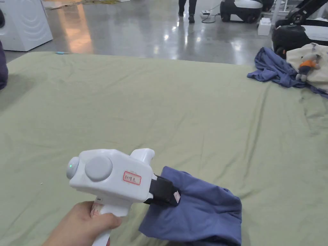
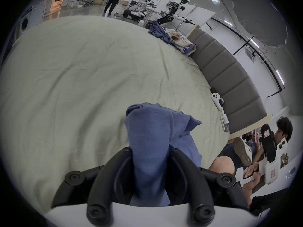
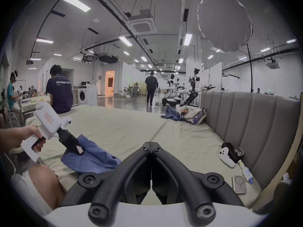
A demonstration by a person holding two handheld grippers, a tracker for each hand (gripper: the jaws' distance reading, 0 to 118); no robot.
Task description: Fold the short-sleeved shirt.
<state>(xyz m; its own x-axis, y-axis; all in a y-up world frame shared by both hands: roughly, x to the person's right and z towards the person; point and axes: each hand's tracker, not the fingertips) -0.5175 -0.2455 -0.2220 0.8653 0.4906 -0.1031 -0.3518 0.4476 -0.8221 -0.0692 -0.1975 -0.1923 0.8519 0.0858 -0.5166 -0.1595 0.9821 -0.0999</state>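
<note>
We have left tool (image 2: 150, 150) pinching bunched blue shirt (image 1: 198, 208) at near edge of bed (image 1: 144, 105). Right tool (image 3: 151, 144) pressed together, empty. Step: fetching shirt. Next: spread it flat mid-bed. Clothes pile (image 1: 288, 69) at far right corner.

A wide bed (image 1: 160, 105) under a pale green sheet stands in a big open hall, its grey padded headboard (image 3: 246, 120) running along one side. Beyond it the polished grey floor (image 1: 153, 28) mirrors the ceiling's strip lights (image 3: 125, 40). A white washing machine (image 3: 86, 95) sits against a partition, and a round diffuser (image 3: 224, 20) hangs overhead.
</note>
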